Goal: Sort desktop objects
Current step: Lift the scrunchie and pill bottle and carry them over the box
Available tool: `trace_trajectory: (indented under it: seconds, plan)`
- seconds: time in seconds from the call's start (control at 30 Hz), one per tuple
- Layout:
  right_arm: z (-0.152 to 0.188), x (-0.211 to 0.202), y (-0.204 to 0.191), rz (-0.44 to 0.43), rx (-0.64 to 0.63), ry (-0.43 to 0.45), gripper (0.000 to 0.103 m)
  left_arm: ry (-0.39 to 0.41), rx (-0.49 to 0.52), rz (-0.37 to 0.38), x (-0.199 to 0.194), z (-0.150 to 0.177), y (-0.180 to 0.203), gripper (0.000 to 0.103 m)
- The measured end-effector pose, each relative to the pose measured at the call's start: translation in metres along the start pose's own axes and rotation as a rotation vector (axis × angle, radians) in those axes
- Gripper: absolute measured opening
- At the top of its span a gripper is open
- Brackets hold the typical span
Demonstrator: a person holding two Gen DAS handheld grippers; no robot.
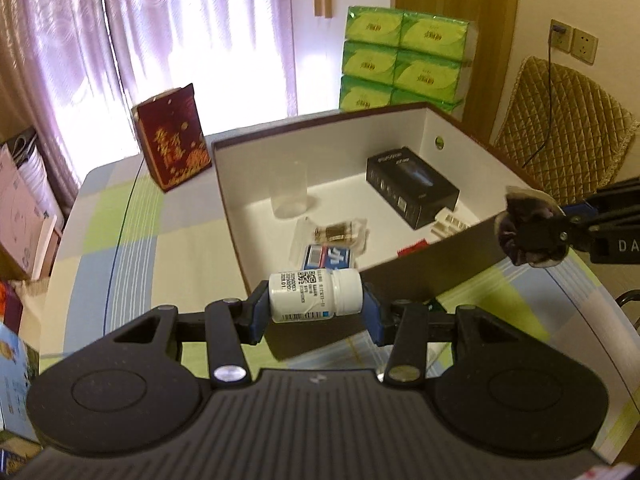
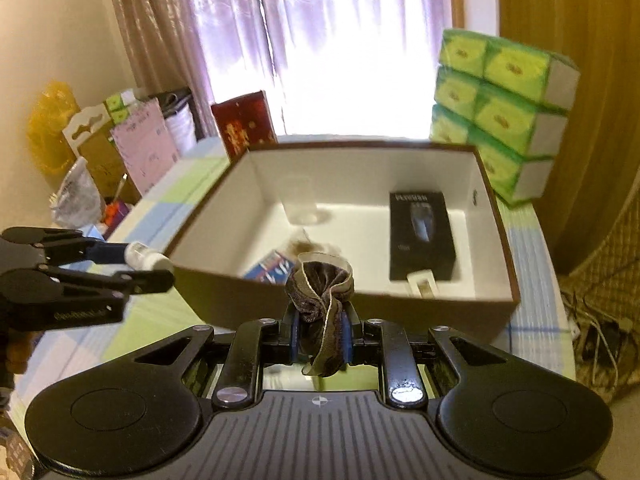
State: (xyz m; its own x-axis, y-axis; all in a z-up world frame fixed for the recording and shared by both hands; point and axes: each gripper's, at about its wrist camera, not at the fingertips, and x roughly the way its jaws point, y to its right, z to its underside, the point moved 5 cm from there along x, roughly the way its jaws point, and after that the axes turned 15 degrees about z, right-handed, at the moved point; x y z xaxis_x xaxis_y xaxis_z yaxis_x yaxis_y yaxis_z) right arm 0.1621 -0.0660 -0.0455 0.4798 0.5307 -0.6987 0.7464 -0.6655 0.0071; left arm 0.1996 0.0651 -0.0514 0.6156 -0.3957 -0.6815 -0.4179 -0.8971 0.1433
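Left gripper clamps small white plastic pill bottle sideways, above near edge of brown open cardboard box. Right gripper pinches dark brown velvet scrunchie tight, also above box's near edge on checked tablecloth.

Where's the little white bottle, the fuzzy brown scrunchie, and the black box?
white bottle (image 1: 308,296), left wrist view, on its label.
brown scrunchie (image 2: 320,284), right wrist view, on its bunched fabric.
black box (image 1: 412,184), left wrist view, on its top face.
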Motion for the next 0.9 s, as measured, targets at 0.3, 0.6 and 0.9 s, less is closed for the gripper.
trace_trajectory:
  seconds: [0.3,0.6,0.9]
  plan:
    - [-0.025,0.01,-0.007,-0.023,-0.026,0.036,0.017,0.019,0.034,0.007,0.008,-0.024,0.002,0.042]
    - [-0.039,0.032,-0.006,-0.039,-0.044,0.029,0.017,0.019,0.067,-0.004,0.024,-0.045,-0.004,0.042]
    - [-0.062,0.079,-0.001,-0.04,-0.048,-0.019,0.017,-0.031,0.056,0.025,0.061,-0.069,-0.032,0.042]
